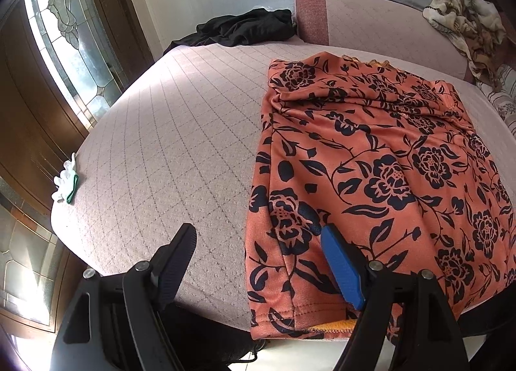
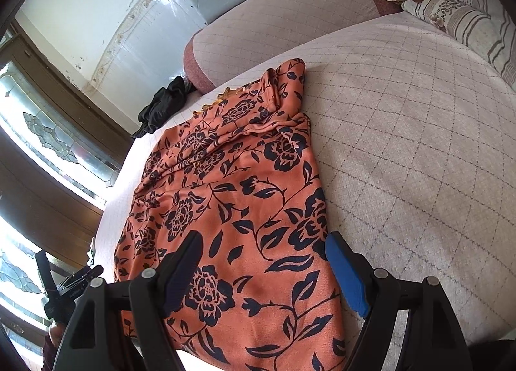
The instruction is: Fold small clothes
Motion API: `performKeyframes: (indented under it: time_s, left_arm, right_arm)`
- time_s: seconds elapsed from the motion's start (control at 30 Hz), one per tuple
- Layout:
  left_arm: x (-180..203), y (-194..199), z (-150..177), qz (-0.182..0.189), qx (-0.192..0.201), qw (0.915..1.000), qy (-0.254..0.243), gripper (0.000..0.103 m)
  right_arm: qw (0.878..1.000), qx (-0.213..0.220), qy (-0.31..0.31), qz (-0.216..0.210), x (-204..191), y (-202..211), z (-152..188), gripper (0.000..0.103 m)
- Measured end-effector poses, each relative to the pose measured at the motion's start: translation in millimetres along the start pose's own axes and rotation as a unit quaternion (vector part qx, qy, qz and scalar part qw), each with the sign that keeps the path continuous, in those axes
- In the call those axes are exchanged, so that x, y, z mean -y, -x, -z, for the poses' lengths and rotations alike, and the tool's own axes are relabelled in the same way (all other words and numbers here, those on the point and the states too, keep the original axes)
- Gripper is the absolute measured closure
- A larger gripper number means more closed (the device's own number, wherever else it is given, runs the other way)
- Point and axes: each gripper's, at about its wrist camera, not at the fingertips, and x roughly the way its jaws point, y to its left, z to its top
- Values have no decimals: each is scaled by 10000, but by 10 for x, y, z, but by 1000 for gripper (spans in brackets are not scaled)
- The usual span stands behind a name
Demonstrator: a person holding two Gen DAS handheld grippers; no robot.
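Left hand-held gripper [image 1: 258, 243] and right hand-held gripper [image 2: 264, 253]: both angled downward, jaws wide apart, nothing gripped.

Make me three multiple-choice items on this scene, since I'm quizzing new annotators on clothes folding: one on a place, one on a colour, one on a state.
1. Where does the black garment lie?
A. At the far end of the bed, beside the headboard
B. On top of the floral garment
C. Between the left gripper's jaws

2. What colour is the floral garment's base cloth?
A. Green
B. Orange
C. White

3. How do the right gripper's jaws stand?
A. Clamped on the white glove
B. Shut on nothing
C. Open above the garment's near edge

Key: 1 A, it sits far off by the headboard. 2 B, orange with dark flowers. 3 C, the fingers stand wide apart, nothing pinched.
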Motion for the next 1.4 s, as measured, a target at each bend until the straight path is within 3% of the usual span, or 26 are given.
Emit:
performKeyframes:
  time_s: [0.4,0.53,0.63,0.83,0.87,0.9,0.97,1.0,1.07,1.23,1.3,1.4]
  left_arm:
    - [43,39,28,123,-36,9999,-30,23]
    - [-27,-85,61,448,-467,9977,204,23]
    - [-122,-227,105,739,-907,9913,607,23]
    - [-246,-317,138,924,-1177,9839,981,23]
    - [-251,-308,138,1011,-1160,9830,1000,30]
    - [-248,-298,135,1073,-1138,9828,981,46]
    - [-218,-310,129,1107,-1181,9833,838,68]
    - [-212,-323,136,1121,-1216,9829,803,70]
    - [-225,-346,145,1173,-1249,9817,829,70]
    - [-289,-404,143,1225,-1434,9782,866,67]
    - [-332,-441,130,1202,-1476,9773,924,56]
    - [-382,-507,120,1205,-1612,9742,1023,50]
  right_arm:
    - [10000,-60,-41,24,-20,60,111,22]
    - [9996,-193,-130,164,6,51,179,22]
    - [9988,-297,-266,291,52,49,231,22]
    - [9970,-342,-444,534,140,85,283,23]
    - [9963,-330,-487,623,165,88,278,24]
    - [9955,-329,-550,699,198,89,272,25]
    - [9935,-395,-718,796,282,62,261,32]
    - [9919,-529,-801,828,324,19,267,33]
    - [9878,-884,-876,941,373,-103,303,38]
    - [9875,-1135,-451,999,205,-182,394,42]
    - [9869,-1314,-283,891,100,-221,463,46]
    - [9857,-1575,-173,572,-26,-269,553,63]
